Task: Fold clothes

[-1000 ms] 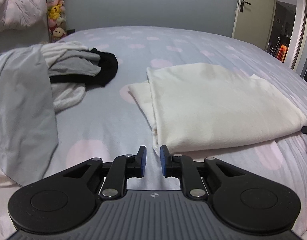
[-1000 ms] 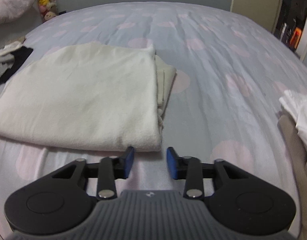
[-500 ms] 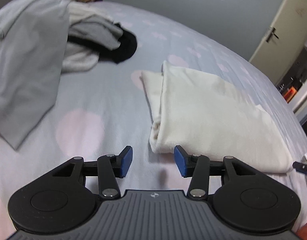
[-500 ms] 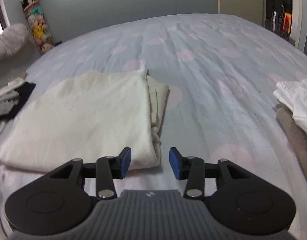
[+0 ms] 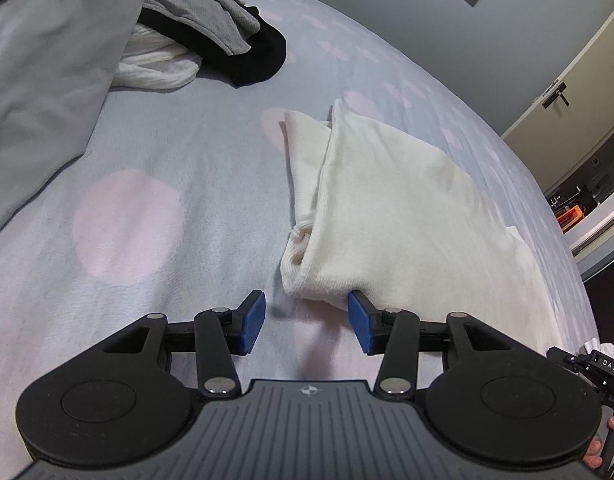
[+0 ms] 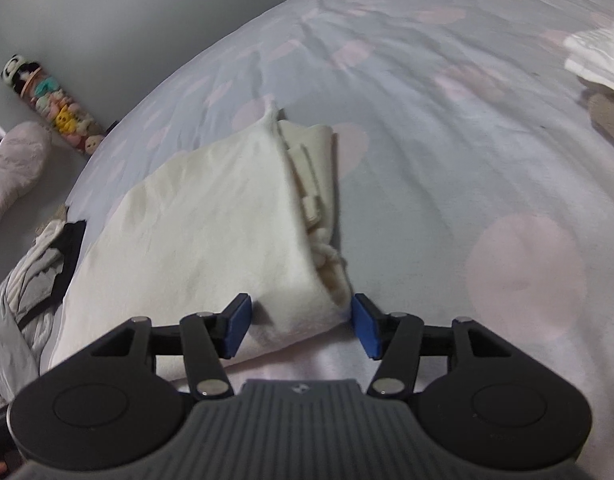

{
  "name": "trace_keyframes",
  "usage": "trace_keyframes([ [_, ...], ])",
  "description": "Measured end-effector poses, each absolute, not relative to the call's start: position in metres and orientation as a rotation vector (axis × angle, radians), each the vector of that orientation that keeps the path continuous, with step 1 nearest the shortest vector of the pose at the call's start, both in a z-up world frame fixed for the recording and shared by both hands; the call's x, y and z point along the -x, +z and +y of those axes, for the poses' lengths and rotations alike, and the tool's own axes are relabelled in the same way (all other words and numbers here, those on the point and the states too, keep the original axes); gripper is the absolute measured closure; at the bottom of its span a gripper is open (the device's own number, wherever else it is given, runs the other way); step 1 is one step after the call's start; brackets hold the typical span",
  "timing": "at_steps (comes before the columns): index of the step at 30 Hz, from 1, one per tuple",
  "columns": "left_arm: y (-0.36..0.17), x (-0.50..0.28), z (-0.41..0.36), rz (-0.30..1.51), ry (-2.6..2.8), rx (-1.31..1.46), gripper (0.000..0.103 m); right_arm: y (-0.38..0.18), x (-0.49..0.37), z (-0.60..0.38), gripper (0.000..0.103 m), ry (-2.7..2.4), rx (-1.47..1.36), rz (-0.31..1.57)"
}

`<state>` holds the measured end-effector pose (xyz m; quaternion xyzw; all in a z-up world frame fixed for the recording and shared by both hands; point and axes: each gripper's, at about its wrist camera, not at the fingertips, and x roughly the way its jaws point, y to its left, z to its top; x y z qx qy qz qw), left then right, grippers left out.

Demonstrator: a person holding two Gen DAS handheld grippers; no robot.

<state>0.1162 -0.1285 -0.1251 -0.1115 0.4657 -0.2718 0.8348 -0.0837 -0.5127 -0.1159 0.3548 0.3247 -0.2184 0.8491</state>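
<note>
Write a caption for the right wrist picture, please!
Open right gripper straddles the near corner of the folded cream garment on the spotted bedsheet.

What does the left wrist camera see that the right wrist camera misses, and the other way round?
Only the left wrist view shows the cream door and a big grey garment. Only the right wrist view shows the tube of plush toys and white clothes at the far right. Both show the folded cream garment on the spotted bedsheet, the dark clothes heap, and an open gripper, left and right, at a near corner of that garment.
</note>
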Motion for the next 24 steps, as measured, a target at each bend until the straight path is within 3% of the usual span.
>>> trace_keyframes([
  [11, -0.127, -0.121, -0.137, 0.999, -0.566, 0.232, 0.063, -0.124, 0.081, -0.520, 0.045, -0.446, -0.799, 0.679],
  [14, -0.127, -0.123, -0.140, 1.008, -0.567, 0.243, 0.076, -0.125, 0.080, -0.520, 0.055, -0.450, -0.794, 0.683],
  [18, -0.126, -0.124, -0.148, 1.015, -0.572, 0.249, 0.092, -0.127, 0.079, -0.521, 0.085, -0.414, -0.818, 0.677],
  [24, -0.117, -0.120, -0.156, 0.978, -0.567, 0.181, 0.095, -0.119, 0.080, -0.515, 0.087, -0.416, -0.759, 0.655],
])
